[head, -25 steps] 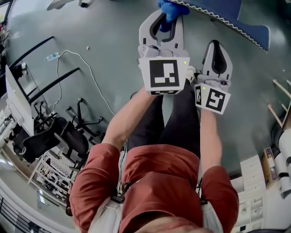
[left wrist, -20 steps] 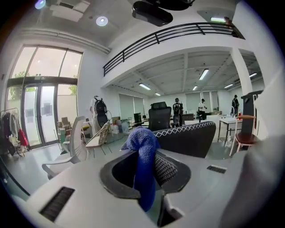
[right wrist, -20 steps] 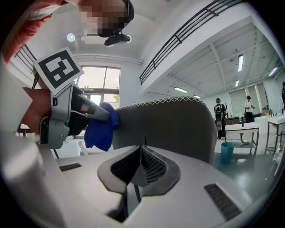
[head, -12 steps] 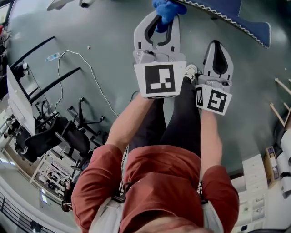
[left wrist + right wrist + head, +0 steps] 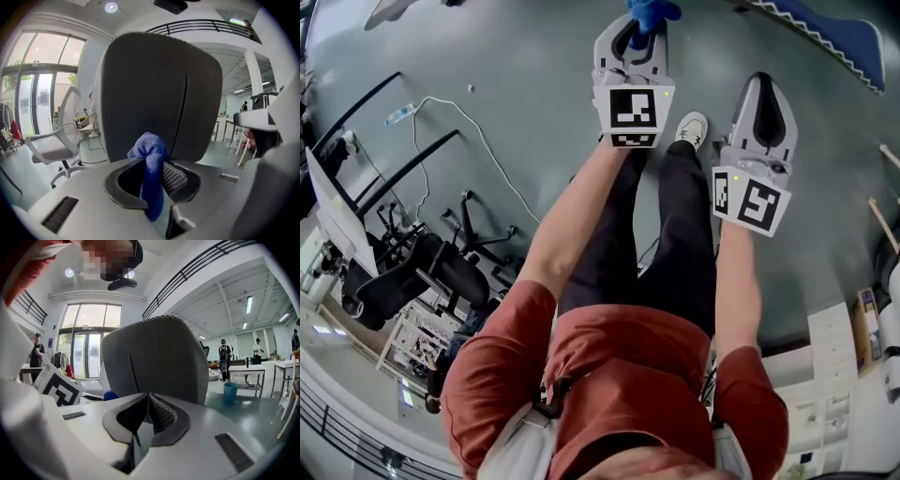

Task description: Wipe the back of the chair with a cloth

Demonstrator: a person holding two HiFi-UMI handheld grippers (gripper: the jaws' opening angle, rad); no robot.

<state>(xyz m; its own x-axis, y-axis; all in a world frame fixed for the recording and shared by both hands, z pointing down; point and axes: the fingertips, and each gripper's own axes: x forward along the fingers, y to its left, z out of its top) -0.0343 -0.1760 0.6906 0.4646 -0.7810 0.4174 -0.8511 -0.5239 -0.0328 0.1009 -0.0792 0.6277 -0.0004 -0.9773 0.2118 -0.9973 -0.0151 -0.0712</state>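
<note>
The chair back point(image 5: 159, 93) fills the left gripper view as a broad dark panel with a centre seam, close ahead. My left gripper point(image 5: 157, 161) is shut on a blue cloth point(image 5: 151, 154) that bunches above the jaws, just short of the panel. In the head view the left gripper point(image 5: 633, 37) is stretched forward with the cloth point(image 5: 652, 11) at its tip, and the chair's stitched blue edge point(image 5: 830, 33) lies top right. My right gripper point(image 5: 761, 103) hangs lower and to the right. Its jaws point(image 5: 147, 401) are shut on nothing and face the chair back point(image 5: 159, 362).
Black office chairs point(image 5: 422, 272) and a cable point(image 5: 478, 141) are on the grey floor to my left. A white chair point(image 5: 56, 145) stands left of the wiped chair. Tables, a blue bin point(image 5: 229, 392) and people stand far off on the right.
My left gripper has reached further forward with the cloth and looks smaller in the head view. The right gripper has barely shifted. The chair's edge has slid toward the top right corner.
</note>
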